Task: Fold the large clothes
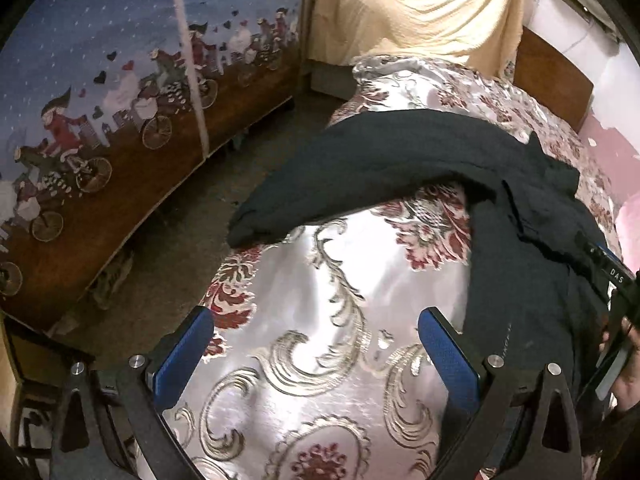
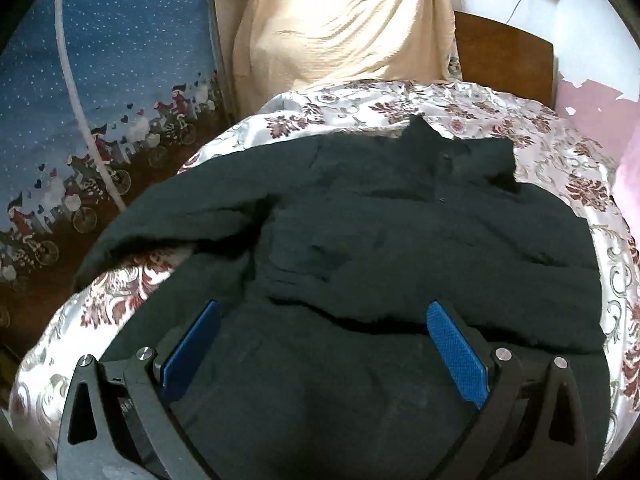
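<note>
A dark garment [image 2: 380,232] was seen spread, rumpled, across a bed's floral satin cover [image 2: 560,168], one sleeve [image 1: 320,184] stretched left. Both the left tongs [image 1: 316,356] and right tongs [image 2: 324,348] were held released, empty. A cream cloth [image 2: 344,20] was draped at the far end.

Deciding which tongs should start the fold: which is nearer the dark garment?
Right. The right tongs hang open directly over the garment; the left tongs are open over bare bedspread, with the garment beside them to their right.
</note>
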{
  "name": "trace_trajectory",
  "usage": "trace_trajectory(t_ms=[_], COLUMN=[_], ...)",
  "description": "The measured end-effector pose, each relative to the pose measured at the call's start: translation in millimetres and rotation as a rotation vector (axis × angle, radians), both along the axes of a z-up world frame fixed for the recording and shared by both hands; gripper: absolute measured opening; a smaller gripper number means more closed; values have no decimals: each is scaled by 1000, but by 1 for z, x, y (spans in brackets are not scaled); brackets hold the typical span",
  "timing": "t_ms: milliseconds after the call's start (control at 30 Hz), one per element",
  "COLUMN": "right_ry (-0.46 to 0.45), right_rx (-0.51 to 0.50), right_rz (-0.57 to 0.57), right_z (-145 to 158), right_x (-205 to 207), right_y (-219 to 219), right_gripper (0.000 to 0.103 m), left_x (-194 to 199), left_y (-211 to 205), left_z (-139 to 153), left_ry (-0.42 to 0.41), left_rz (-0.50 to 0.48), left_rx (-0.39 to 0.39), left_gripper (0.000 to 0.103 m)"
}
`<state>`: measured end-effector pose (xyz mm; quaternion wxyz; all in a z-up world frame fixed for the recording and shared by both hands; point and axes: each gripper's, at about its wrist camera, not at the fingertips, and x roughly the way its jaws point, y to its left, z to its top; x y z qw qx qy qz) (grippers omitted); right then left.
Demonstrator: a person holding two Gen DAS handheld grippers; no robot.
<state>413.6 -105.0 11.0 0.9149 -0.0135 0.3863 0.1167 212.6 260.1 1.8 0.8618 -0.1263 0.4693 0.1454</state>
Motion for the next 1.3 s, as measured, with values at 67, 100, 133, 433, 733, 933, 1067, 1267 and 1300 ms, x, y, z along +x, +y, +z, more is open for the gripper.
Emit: trace_trajectory(t_ms=[67,100,133,433,733,933,1067,1267,1300], right_ry=[0,2,3,1,1,-16,-3,-22,-25], right_rx=[-7,-12,-13,-11,-68,-19,-48,-44,-36], right_rz=[0,-3,-6,-62,-79,-93,-96,-91,-90], right_z=[0,1,1,-18,-54,-76,-95,-102,-102], right_x=[2,6,8,39,53,61,65,61,60], right_y=[9,11,12,10,17,13,17,17,16], right_gripper=[101,101,101,101,101,101,102,102,102], left_x=[2,3,6,41,58,59,73,103,109], left_y=[11,13,19,28,21,25,34,47,48], left_z=[-4,-5,-8,-31,-67,-81,-92,-109,-112], left_ry=[-2,-3,-1,-64,-122,-218,-271,-297,-301], left_rz=[29,39,56,126,225,187,204,315,335], left_rx=[-37,-55,-95,-338,-585,-721,-823,-856,-852], left_gripper=[103,103,103,103,103,103,103,103,103])
